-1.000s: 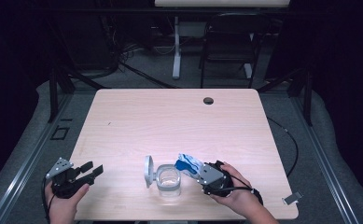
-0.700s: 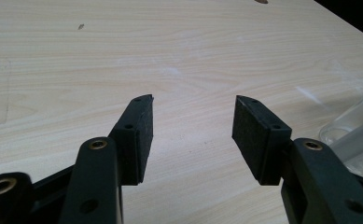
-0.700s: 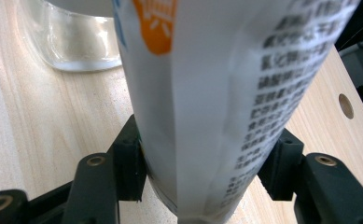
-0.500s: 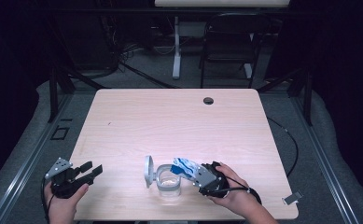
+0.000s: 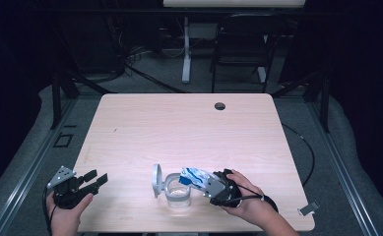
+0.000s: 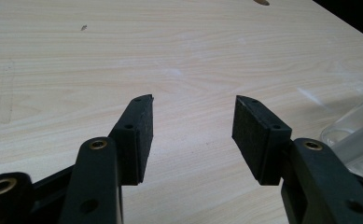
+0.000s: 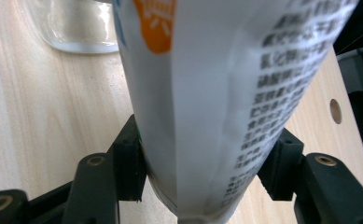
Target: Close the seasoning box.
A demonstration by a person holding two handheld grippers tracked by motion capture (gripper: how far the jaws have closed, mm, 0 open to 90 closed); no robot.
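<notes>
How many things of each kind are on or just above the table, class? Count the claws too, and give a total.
Claws: 2, the left claw and the right claw
Clear jars: 1, the jar
Jar lids: 1, the lid
Printed packets: 1, the packet
Total: 5

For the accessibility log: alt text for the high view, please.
The right gripper holds a blue-and-white packet tilted over an open clear jar near the table's front edge. The left gripper, open, waits at the front left.
</notes>
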